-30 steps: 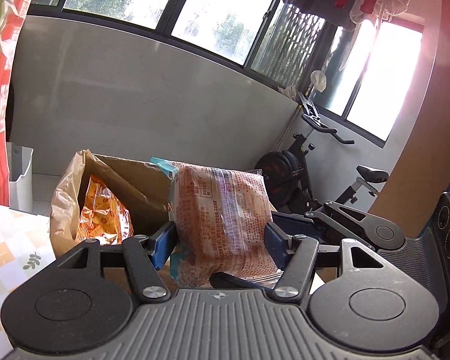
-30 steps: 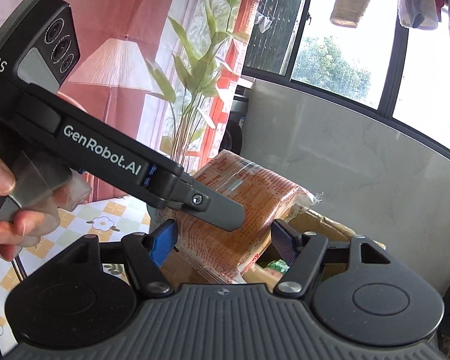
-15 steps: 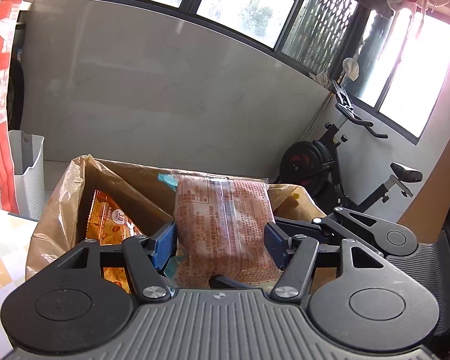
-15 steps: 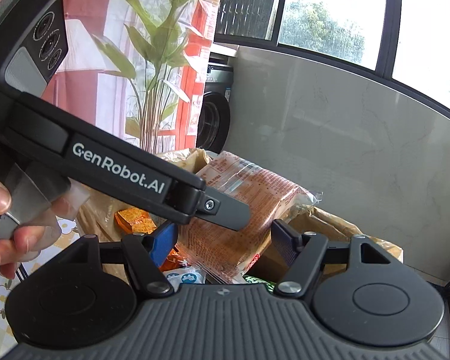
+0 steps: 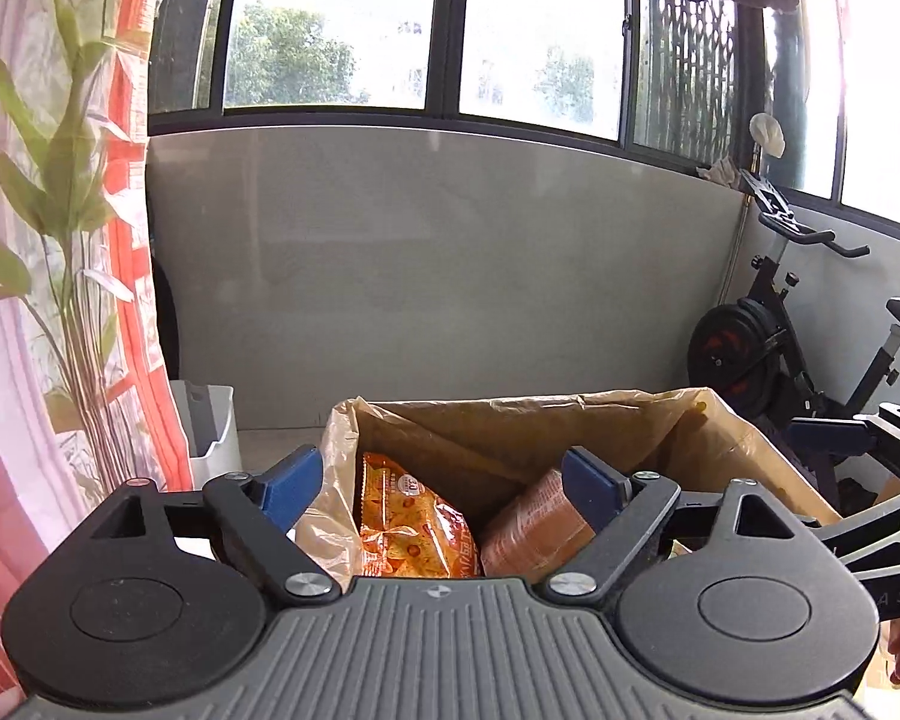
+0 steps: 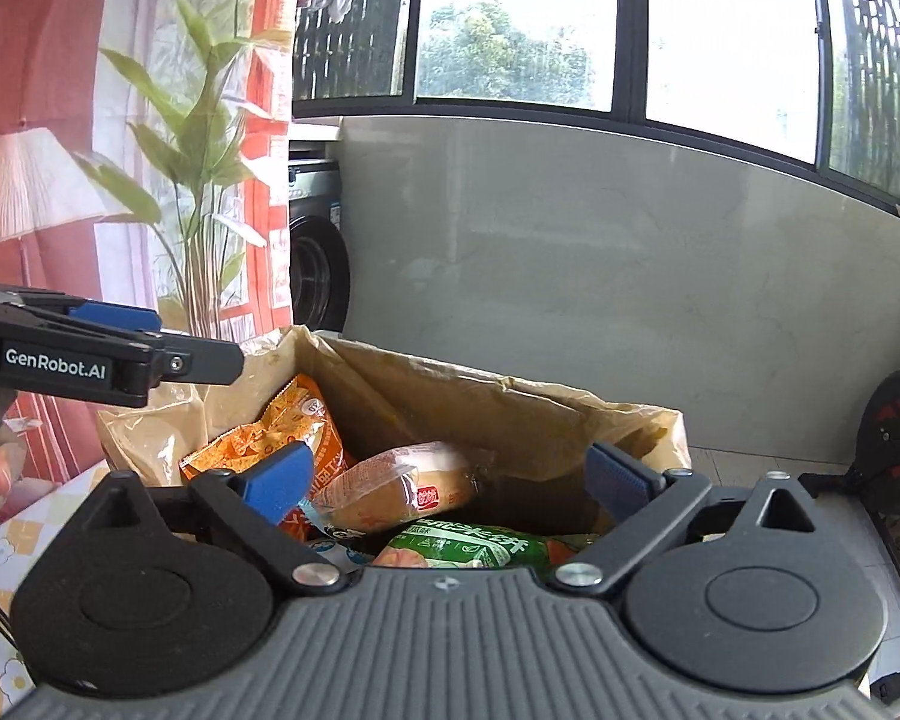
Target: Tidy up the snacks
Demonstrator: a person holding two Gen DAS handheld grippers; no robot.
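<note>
Both tools just let go: the left gripper (image 5: 447, 483) and right gripper (image 6: 450, 477) were clamped together on the long clear-wrapped pack of orange-brown biscuits (image 6: 390, 486) half a second ago; now both sets of jaws are opening, blue pads clear of it, nothing held. The pack has dropped into the plastic-lined brown cardboard box (image 6: 510, 396) and lies tilted on the other snacks, one end showing in the left wrist view beside the right pad. Judgement: this item counts as stowed, and the hands are free for whatever snack comes next.

Also in the box: a shiny orange crinkled snack bag (image 5: 411, 525) leaning on the near-left wall, a green printed snack packet (image 6: 468, 546) under the biscuits.

Writing: "GenRobot.AI" in white on the left tool's black finger arm (image 6: 102, 360), seen from the right wrist. A round badge on the orange bag reads "30". A small red square label sits on the biscuit pack's end; its characters are too small to read. White Chinese characters on the green packet, not legible.
</note>
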